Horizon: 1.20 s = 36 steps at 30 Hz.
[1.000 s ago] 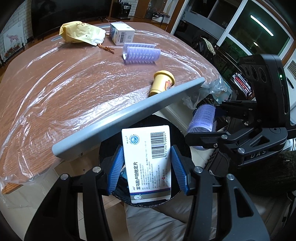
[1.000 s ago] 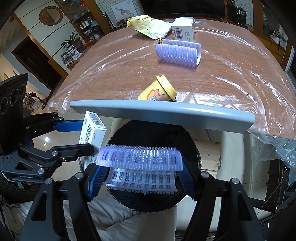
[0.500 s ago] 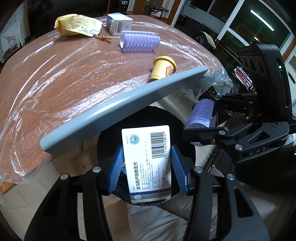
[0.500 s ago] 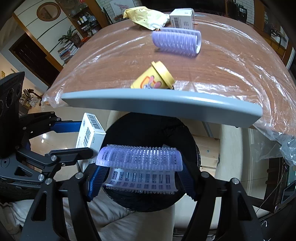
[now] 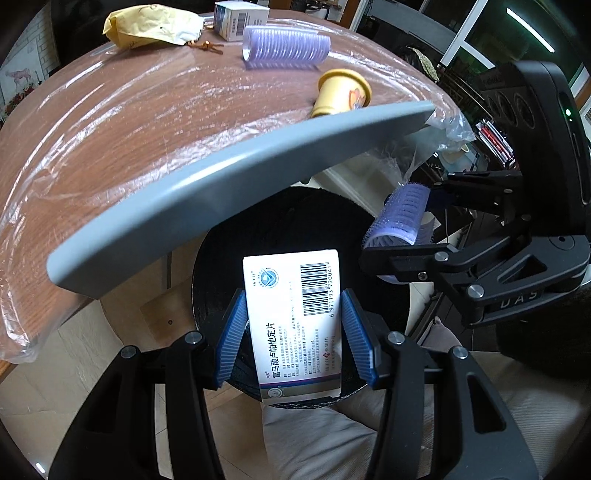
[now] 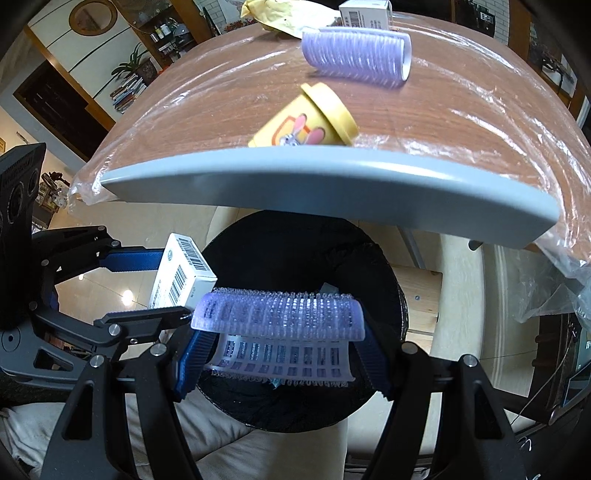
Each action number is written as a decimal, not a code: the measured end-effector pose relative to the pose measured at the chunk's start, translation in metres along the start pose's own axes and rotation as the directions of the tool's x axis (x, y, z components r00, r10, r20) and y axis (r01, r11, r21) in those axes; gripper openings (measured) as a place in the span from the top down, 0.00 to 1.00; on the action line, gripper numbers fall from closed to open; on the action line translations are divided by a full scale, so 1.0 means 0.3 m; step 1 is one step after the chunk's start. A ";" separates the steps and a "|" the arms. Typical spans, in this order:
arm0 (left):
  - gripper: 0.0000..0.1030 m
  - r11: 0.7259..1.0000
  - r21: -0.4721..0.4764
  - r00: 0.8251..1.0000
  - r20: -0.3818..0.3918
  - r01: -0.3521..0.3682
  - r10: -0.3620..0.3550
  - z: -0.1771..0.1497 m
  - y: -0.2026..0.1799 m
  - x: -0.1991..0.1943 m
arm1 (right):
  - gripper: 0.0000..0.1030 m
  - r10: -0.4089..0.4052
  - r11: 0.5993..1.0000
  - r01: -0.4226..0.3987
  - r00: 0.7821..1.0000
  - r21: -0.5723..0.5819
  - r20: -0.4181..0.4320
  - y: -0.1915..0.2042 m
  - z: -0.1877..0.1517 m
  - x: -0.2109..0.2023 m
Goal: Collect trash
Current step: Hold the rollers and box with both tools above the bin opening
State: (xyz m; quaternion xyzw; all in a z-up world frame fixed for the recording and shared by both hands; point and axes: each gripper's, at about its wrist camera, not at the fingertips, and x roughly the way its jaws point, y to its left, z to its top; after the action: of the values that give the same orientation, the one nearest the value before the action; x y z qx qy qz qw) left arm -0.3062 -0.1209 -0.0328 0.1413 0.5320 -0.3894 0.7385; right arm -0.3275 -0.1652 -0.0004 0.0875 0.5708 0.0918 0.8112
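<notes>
While the plastic-covered wooden tabletop (image 5: 122, 122) fills the far side with a grey lid (image 5: 236, 177) raised along its near edge, a round black bin (image 6: 303, 266) sits open below it, both claws over its mouth. Left claw (image 5: 293, 341) is clamped on a white medicine box (image 5: 291, 325) standing upright above the bin; right claw (image 6: 282, 354) is clenched endwise on a purple hair roller (image 6: 279, 319) lying crosswise. On the tabletop lie a yellow envelope (image 5: 151, 24), a second hair roller (image 5: 286, 48), a second white box (image 5: 240, 18) and a tipped yellow cup (image 6: 306, 122) nearest the lid.
</notes>
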 end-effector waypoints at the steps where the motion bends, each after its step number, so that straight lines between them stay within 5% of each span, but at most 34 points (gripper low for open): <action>1: 0.49 1.000 0.000 1.000 -0.003 -0.001 0.001 -0.002 0.001 0.003 | 0.32 -0.002 1.000 0.002 1.000 0.000 -0.004 -0.001 -0.002 0.008; 36: 0.49 0.997 0.047 0.996 -0.062 -0.057 0.060 0.021 -0.029 0.135 | 0.32 -0.059 0.998 0.059 0.998 0.021 -0.035 -0.012 -0.015 0.115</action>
State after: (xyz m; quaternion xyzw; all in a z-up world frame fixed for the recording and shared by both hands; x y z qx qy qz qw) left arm -0.3030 -0.1480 -0.0648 0.1857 0.5418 -0.3750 0.7290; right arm -0.3202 -0.1599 -0.0343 0.0779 0.5878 0.0630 0.8028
